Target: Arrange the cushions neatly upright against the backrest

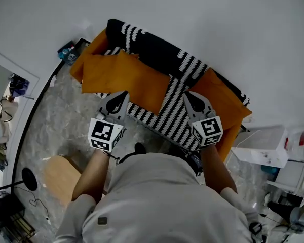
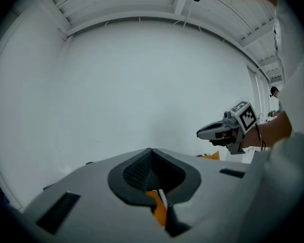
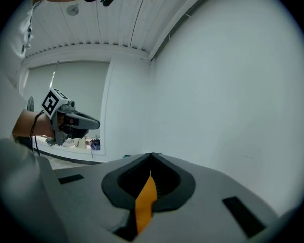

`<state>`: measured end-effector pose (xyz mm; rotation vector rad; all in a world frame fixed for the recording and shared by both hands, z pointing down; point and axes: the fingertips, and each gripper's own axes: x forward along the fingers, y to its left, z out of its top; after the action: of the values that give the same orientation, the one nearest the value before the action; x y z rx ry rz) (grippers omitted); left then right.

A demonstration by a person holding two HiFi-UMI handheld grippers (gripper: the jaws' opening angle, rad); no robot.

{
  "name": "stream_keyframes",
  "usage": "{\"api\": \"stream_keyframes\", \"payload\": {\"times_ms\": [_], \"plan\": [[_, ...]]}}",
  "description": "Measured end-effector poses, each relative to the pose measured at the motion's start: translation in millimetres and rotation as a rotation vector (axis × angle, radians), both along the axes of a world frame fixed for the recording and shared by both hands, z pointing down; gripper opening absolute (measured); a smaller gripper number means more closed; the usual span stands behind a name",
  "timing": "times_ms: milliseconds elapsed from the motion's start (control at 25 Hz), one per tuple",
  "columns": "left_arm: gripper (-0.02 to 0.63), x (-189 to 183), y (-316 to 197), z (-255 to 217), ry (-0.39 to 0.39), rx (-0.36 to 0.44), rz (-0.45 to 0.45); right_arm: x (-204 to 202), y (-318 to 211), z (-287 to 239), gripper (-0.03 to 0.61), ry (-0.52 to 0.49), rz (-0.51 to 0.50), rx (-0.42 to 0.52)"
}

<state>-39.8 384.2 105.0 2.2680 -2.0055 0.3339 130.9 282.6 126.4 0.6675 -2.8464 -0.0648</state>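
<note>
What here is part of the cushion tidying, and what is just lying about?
Part of the job: orange fabric cushions; black-and-white striped sofa backrest; left tongs and right tongs, both shut.
Lying about: round pale wooden stool; clear plastic box; small blue item by the wall.

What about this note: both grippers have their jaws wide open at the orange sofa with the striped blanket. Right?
Wrong on the jaws: the left gripper and the right gripper both have their jaws shut, as each gripper view shows. They are at the orange sofa with the striped blanket.
</note>
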Motion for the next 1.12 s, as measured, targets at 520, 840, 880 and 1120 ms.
{"api": "stream_keyframes", "payload": {"times_ms": [520,840,880,1120], "plan": [[0.009,-51.3,18.9,18.2,-0.013,-0.045,-0.063,-73.3,10.6,16.9,0.026,0.036,-0.099,-0.037],[0.009,-67.7,-29.1,13.1,-0.004,-0.053,-0.103,-100.7,-42.1,17.9,0.028,0.020,-0.160,-0.047],[0.009,-67.6,-37.9,10.2,0.005,-0.045,-0.104,-101.4,-51.1,16.5,0.028,0.017,-0.162,-0.047],[0.009,-56.7,-101.4,2.4,-0.016,-0.036,-0.089,-93.5,-114.8,9.2,0.028,0.003,-0.160,-0.035]]}}
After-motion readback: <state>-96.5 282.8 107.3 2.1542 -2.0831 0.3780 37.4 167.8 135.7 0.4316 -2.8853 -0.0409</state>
